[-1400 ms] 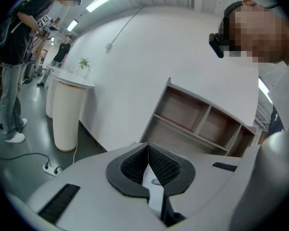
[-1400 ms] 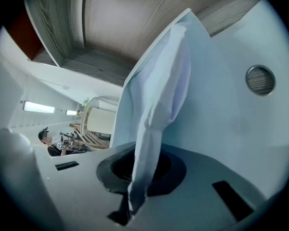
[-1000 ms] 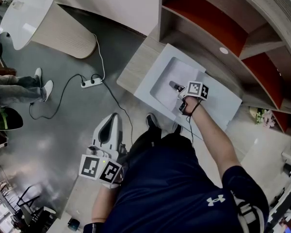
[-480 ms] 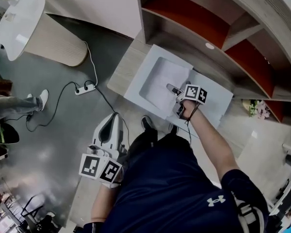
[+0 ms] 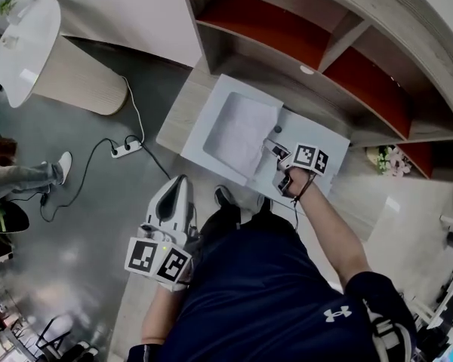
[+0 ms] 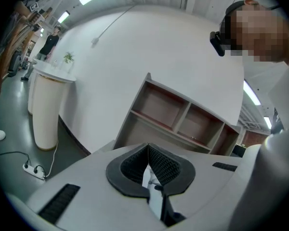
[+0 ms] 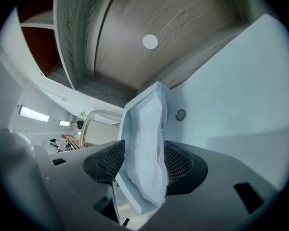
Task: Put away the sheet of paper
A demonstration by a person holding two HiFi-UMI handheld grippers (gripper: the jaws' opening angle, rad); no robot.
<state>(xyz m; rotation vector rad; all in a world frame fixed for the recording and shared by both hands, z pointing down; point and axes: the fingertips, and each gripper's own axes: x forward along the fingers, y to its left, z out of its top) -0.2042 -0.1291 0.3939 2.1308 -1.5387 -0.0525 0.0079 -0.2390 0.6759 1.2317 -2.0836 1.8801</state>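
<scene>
The crumpled white sheet of paper [image 5: 240,131] lies in the recess of a white tray [image 5: 204,110] on the low wooden ledge. My right gripper [image 5: 276,151] hovers at the recess's near right edge with its jaws wide apart. In the right gripper view the paper [image 7: 147,138] shows beyond the gap of my right gripper [image 7: 144,163], and neither pad presses on it. My left gripper [image 5: 175,185] hangs low by the person's left side, away from the tray. In its own view the left gripper [image 6: 148,152] has its pads together with nothing between them.
Wooden shelving with red back panels [image 5: 287,29] rises right behind the tray. A small round knob [image 5: 278,129] sits on the tray beside the recess. A power strip [image 5: 125,150] and its cable lie on the grey floor, a white round stand [image 5: 30,44] farther left.
My right gripper went from shut to wide apart and drew back from over the recess to its near edge. The paper stays in the recess. The left gripper has barely moved.
</scene>
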